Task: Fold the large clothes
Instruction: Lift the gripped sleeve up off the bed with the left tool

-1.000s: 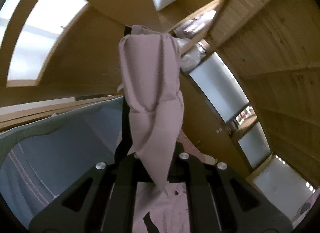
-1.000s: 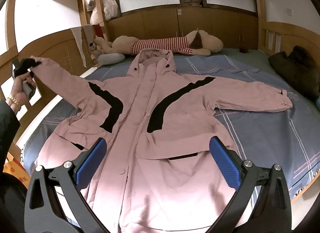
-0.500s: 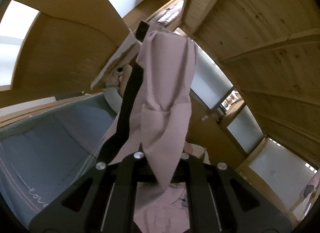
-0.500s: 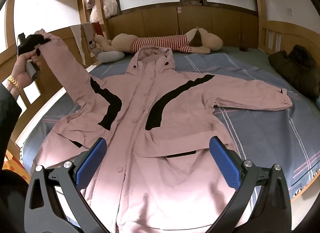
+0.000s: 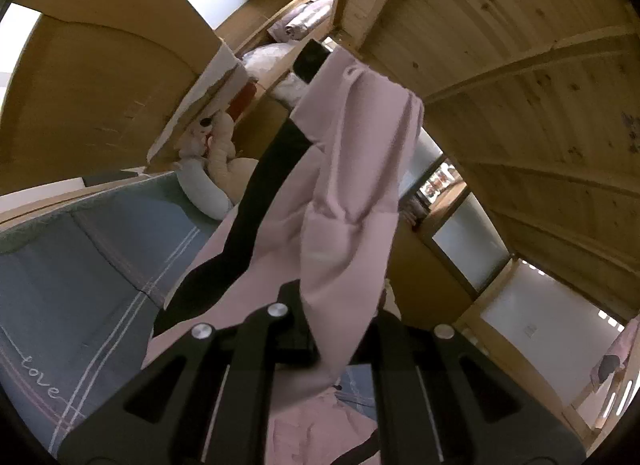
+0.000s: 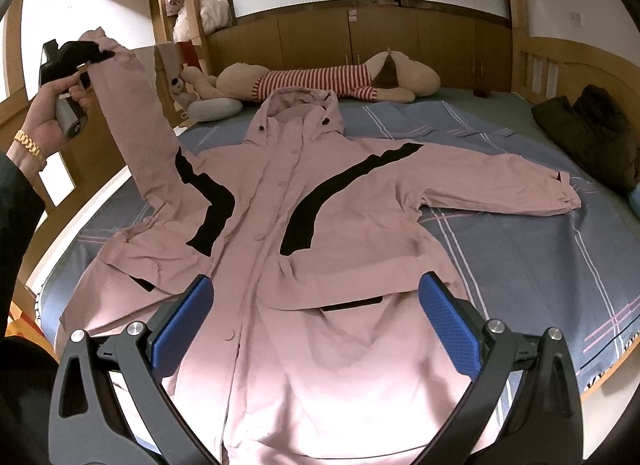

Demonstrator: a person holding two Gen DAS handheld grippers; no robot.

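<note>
A large pink hooded jacket (image 6: 304, 225) with black stripes lies face up on the bed (image 6: 520, 249), its right sleeve (image 6: 496, 185) spread flat. My left gripper (image 6: 86, 55) is shut on the cuff of the left sleeve (image 6: 132, 121) and holds it high above the bed's left side. In the left wrist view the sleeve (image 5: 352, 193) hangs down over the gripper (image 5: 320, 329), hiding the fingertips. My right gripper (image 6: 316, 325) is open and empty, hovering over the jacket's lower front.
A striped plush dog (image 6: 332, 79) and small soft toys (image 6: 192, 85) lie by the headboard. A dark garment (image 6: 592, 125) sits at the bed's right edge. Wooden bed rails (image 6: 560, 65) and cabinets surround the bed.
My left gripper has lifted the left sleeve cuff higher and carried it inward over the bed. The right gripper has stayed put and open.
</note>
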